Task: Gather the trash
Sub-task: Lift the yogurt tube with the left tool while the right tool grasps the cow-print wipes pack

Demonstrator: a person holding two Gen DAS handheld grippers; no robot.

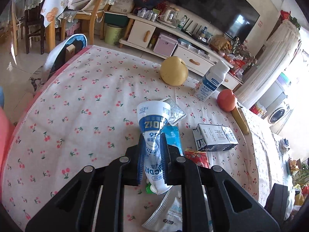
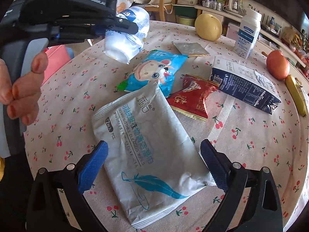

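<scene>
Pear [image 2: 208, 26], tomato [image 2: 277, 64], banana [image 2: 295, 94] on cherry-print cloth [image 2: 251, 135]; TV [image 1: 214, 5] behind.

Both views are bright with daylight. In the left wrist view the light enters from the far right, where the window area [image 1: 301, 81] is blown out to white and detail is lost. The tabletop [image 1: 81, 100] is evenly lit with only soft, faint shadows. The television screen [image 1: 218, 5] carries a pale reflection. Fisheye distortion bends the tabletop edge [image 2: 293, 89] into a curve, and dark vignetting fills the corners. The white wipes packet [image 2: 146, 150] is sharp; the far shelves look soft.
</scene>
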